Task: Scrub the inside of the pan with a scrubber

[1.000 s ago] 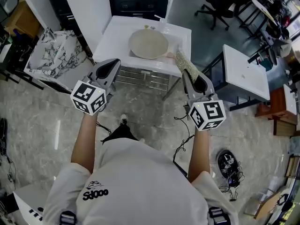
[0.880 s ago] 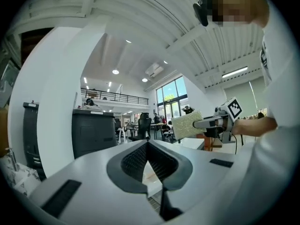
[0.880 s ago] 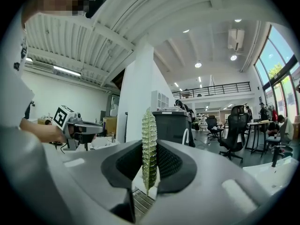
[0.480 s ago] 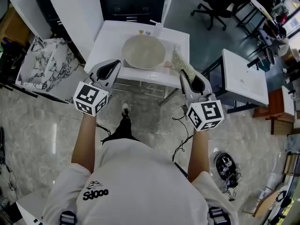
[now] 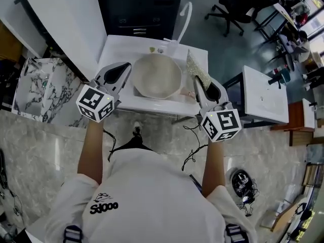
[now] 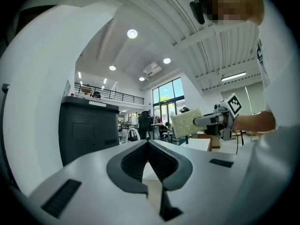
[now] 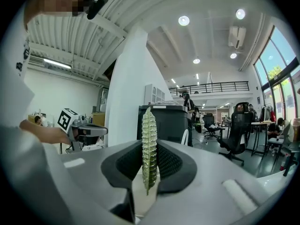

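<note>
A cream round pan (image 5: pixel 157 76) with a pinkish handle (image 5: pixel 185 93) sits in the white sink top (image 5: pixel 117 48) below a curved faucet (image 5: pixel 185 13). My left gripper (image 5: pixel 123 68) is shut and holds nothing; it hangs over the sink's left front, just left of the pan. In its own view its jaws (image 6: pixel 149 146) meet with nothing between them. My right gripper (image 5: pixel 201 82) is shut on a flat green-yellow scrubber (image 5: pixel 198 69), held upright just right of the pan. Edge-on, the scrubber (image 7: pixel 149 144) stands between the right jaws; its broad face (image 6: pixel 186 122) is visible from the left gripper view.
A dark cabinet (image 5: pixel 137 6) stands behind the sink. A white side table (image 5: pixel 264 91) is at the right, with office chairs (image 5: pixel 234 3) beyond it. A marble-patterned box (image 5: pixel 36 87) is on the floor at the left. Cables and a dark object (image 5: pixel 243 180) lie lower right.
The person has stepped up to the sink. Both grippers, earlier in front of the sink over the floor, now flank the pan. The scrubber stays clamped in the right gripper.
</note>
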Motion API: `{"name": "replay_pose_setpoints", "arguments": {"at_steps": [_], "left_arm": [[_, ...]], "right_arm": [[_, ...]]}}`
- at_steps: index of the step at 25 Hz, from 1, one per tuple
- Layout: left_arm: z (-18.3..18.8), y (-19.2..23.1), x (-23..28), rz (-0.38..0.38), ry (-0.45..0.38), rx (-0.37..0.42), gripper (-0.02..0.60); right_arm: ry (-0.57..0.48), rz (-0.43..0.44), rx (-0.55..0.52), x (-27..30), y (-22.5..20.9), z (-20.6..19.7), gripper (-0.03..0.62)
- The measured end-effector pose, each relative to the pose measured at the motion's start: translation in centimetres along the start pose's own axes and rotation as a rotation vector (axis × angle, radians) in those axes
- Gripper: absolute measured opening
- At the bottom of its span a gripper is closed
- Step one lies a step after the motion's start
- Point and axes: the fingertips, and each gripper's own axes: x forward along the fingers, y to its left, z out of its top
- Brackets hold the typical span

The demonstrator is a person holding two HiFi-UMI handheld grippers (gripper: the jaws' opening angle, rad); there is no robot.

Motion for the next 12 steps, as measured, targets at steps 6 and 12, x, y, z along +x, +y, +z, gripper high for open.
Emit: {"name": "replay_pose_setpoints", "arguments": {"at_steps": [6, 12], "left_arm": [[-1.9, 4.1, 3.4, 0.049, 0.078, 0.056, 0.005], [-4.5, 7.6, 5.9, 0.047, 0.126, 0.016, 0.003]], "right_arm": [[0.04, 0.001, 0.02, 4.9, -1.2, -1.0, 0.077], [0.094, 0.013, 0.035, 9.6, -1.9, -2.8, 0.077]]}}
